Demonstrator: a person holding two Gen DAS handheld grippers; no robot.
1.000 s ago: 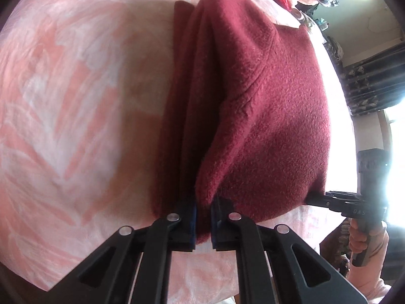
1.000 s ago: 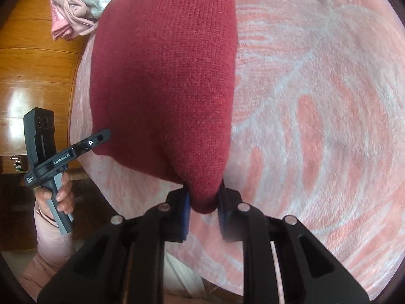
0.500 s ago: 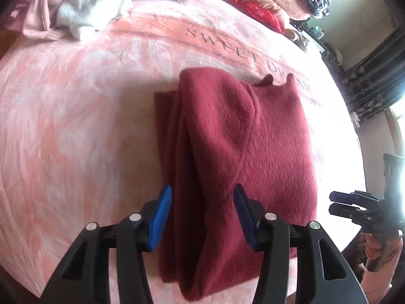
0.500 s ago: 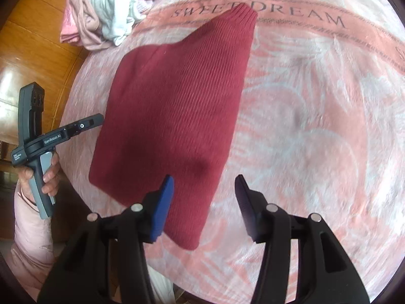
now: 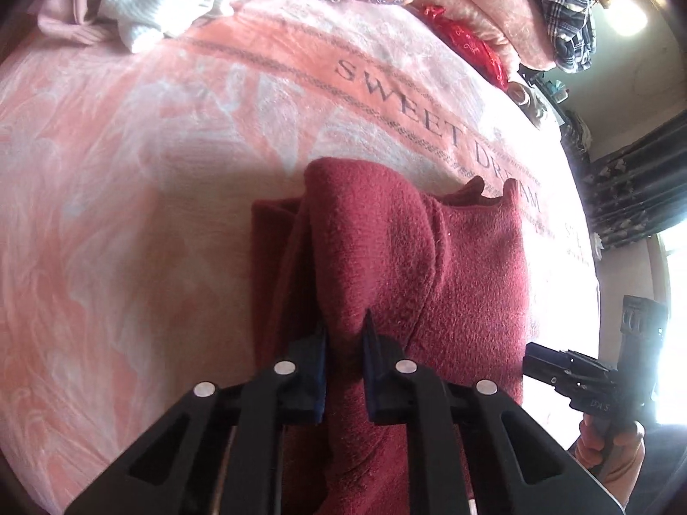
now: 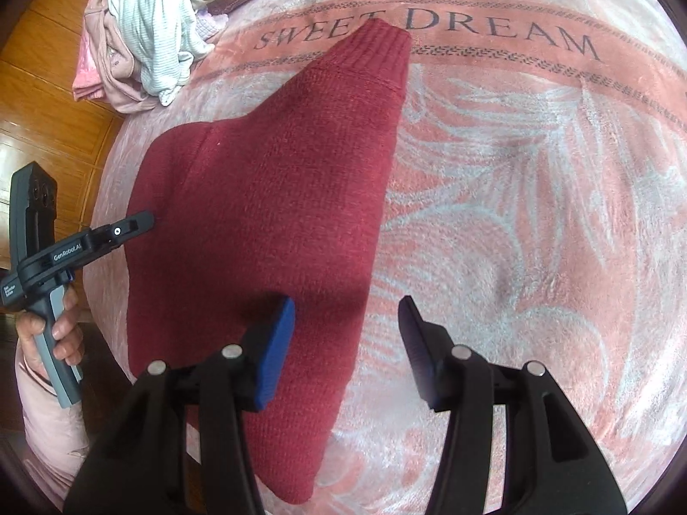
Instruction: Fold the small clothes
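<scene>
I see the soft, light maroon sweater (image 5: 429, 283) lying half-folded below the blanket (image 5: 171, 137) lettering, my left hand-held gripper (image 5: 343, 343) closing on a raised fold, the right hand-held gripper (image 6: 348, 343) open, empty.

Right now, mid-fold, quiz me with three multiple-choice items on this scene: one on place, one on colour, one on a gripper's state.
1. Where does the pile of unfolded clothes lie?
A. at the blanket's far left corner
B. on the sweater
C. on the floor

2. What colour is the sweater?
A. navy
B. dark red
C. grey

3. How does the right gripper stand?
A. clamped on a sleeve
B. shut on nothing
C. open above the blanket

Answers:
1 A: the heap sits beyond the "SWEET DREAM" lettering, by the wooden edge.
2 B: the knit is maroon in both views.
3 C: its blue pads stand apart with nothing between them, while the left gripper is closing on a sweater fold.
</scene>
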